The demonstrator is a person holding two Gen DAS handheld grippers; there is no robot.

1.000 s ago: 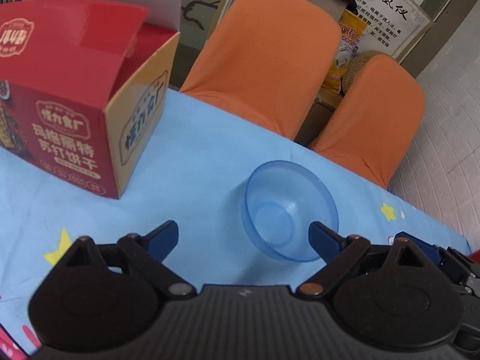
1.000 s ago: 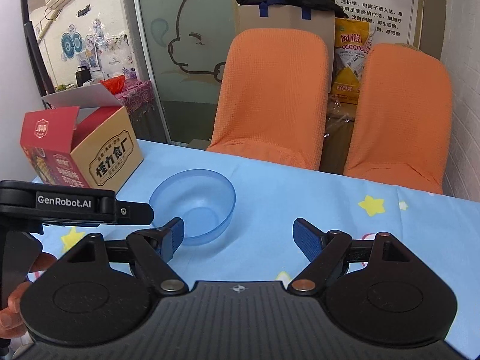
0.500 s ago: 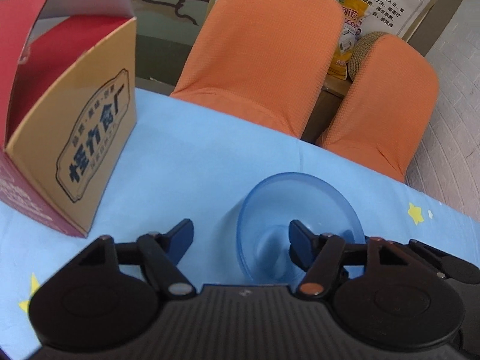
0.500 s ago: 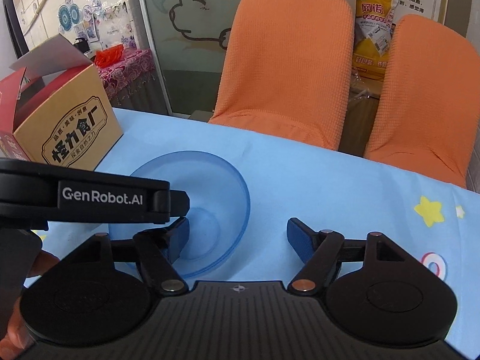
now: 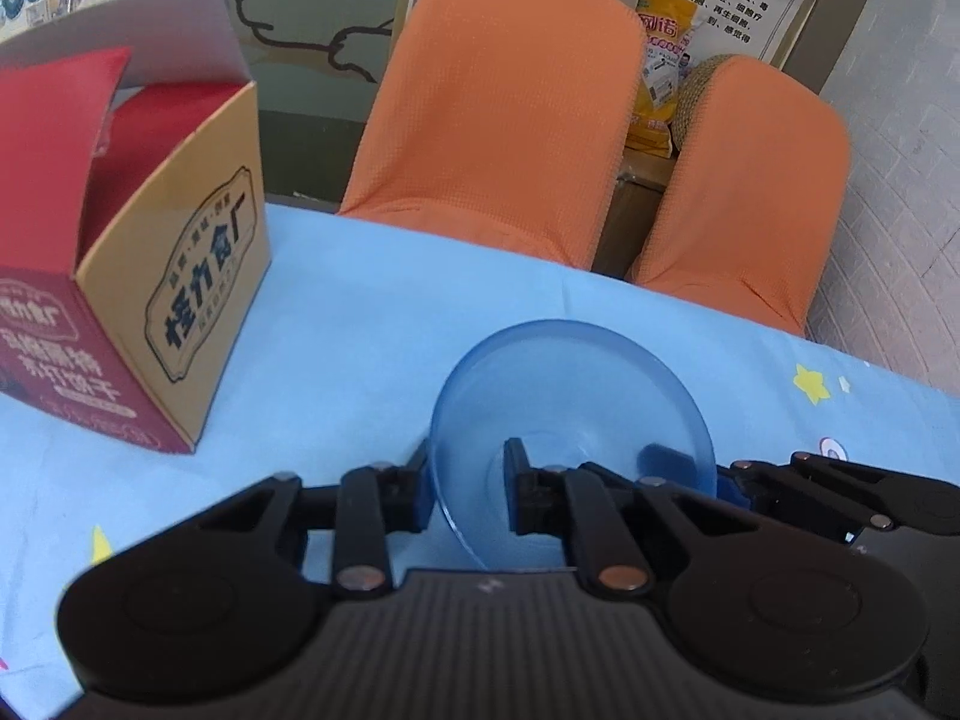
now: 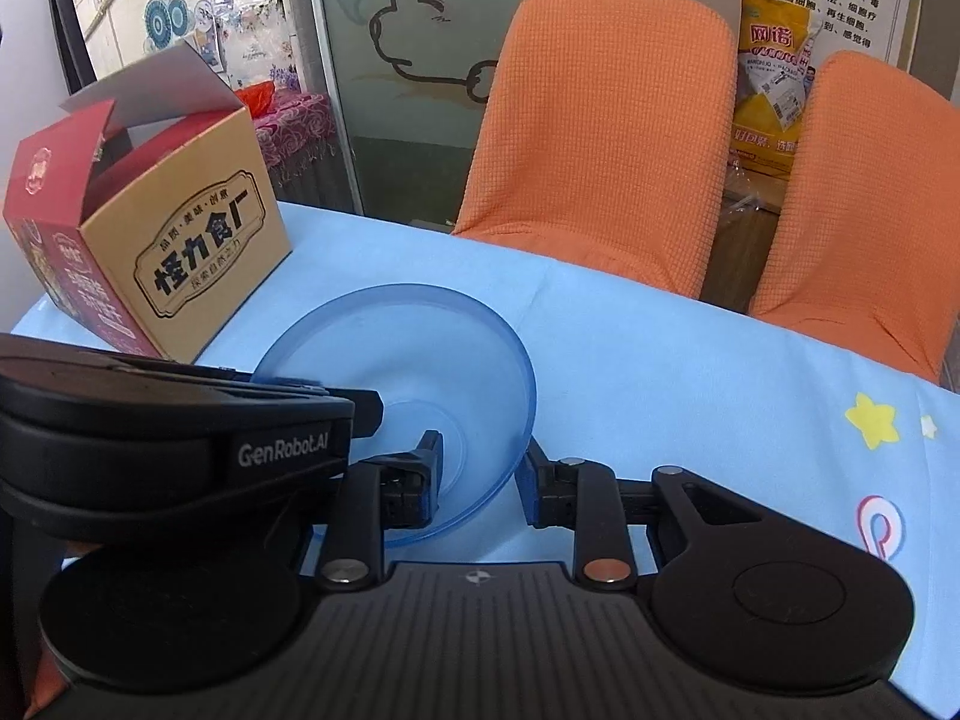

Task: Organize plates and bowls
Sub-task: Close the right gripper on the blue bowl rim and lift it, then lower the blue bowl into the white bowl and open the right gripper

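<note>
Worktop (image 5: 372, 300) w/ blue cloth carries open carton (image 5: 174, 276) at left and blue bowl (image 5: 570, 384) centre. Left claw (image 5: 465, 483) just closed, clamped on bowl's left rim; right claw (image 6: 480, 474) likewise, clamped on right rim.

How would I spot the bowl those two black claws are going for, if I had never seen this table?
Start at the blue tablecloth in front of the two orange chairs. To the right of the open red and tan box sits the bowl, the left gripper and right gripper each pinching its rim. It is the only see-through blue thing there.
</note>
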